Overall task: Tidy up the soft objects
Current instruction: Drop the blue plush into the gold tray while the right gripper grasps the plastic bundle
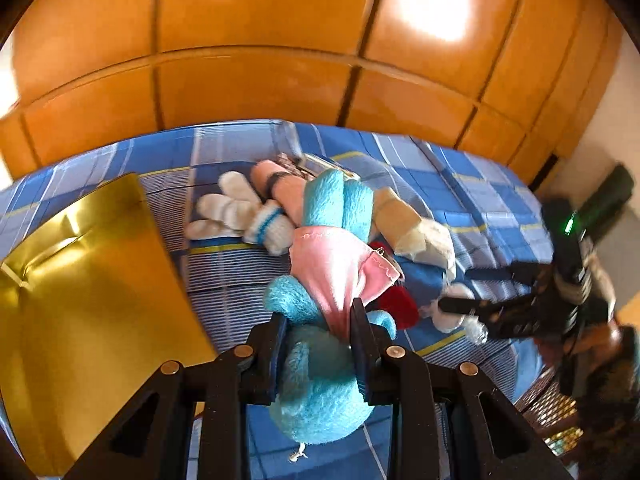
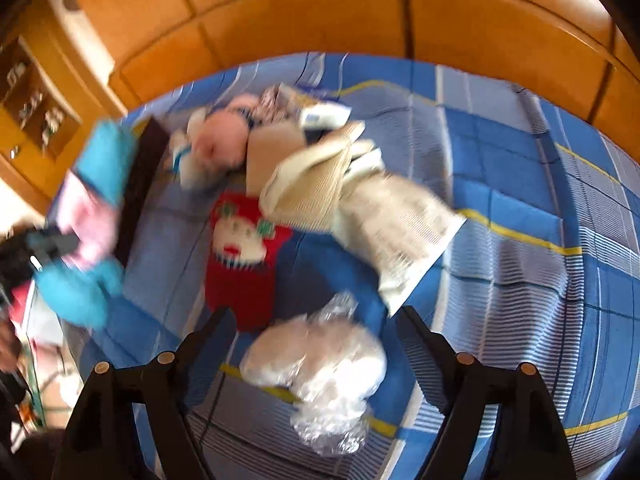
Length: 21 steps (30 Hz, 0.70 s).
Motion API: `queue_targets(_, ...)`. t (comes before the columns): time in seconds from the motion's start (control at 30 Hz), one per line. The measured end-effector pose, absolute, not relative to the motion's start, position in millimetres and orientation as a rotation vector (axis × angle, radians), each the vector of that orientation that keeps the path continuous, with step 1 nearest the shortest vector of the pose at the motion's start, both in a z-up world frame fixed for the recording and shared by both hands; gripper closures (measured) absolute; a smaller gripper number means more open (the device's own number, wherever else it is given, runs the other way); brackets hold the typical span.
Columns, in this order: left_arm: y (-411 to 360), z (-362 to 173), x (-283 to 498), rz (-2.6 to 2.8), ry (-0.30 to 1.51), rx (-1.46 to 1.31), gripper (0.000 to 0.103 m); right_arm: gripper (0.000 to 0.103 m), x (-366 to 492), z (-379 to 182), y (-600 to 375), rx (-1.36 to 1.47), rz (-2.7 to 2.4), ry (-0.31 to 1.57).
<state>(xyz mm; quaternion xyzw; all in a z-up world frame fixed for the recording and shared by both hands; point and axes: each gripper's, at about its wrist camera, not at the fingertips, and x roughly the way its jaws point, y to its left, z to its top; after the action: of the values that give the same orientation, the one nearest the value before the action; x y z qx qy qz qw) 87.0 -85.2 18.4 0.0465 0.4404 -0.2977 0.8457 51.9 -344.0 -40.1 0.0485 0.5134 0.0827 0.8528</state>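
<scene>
Blue plush toy in pink cloth garment (image 1: 320, 376): light, compressible, non-fragile. Left gripper (image 1: 319, 354) pinches it mid-body, lifted above the blue checked bedsheet (image 1: 460, 168) beside the gold box (image 1: 80, 320). Right gripper (image 2: 316, 364), fingers spread, hovers over the clear-plastic-wrapped white soft bundle (image 2: 320, 368); the film is probably slippery, so grip the bulk.

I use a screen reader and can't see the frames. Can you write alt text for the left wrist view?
The left hand-held gripper is shut on a blue plush toy in a pink dress, lifted above a blue checked bed sheet. A gold bag lies at left, with white socks and other soft things beyond.
</scene>
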Motion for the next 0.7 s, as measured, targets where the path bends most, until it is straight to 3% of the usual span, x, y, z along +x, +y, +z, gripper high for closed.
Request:
queue_targets(0.17,-43.2,37.4,90.5,-0.578,0.907,-0.024,0.074,0.035,53.2,-50.3,-334.1,0.031,0.157,1.133)
queue_targets(0.3,-3.8,47.8,103.6,-0.475,0.881,-0.095,0.074,0.054,52.1,-47.8,-327.2,-0.008,0.173,1.120)
queue_targets(0.7,81.6,7.4,194.8,-0.172,0.995,-0.317,0.074,0.054,54.2,-54.4,-320.2,-0.057,0.165,1.128)
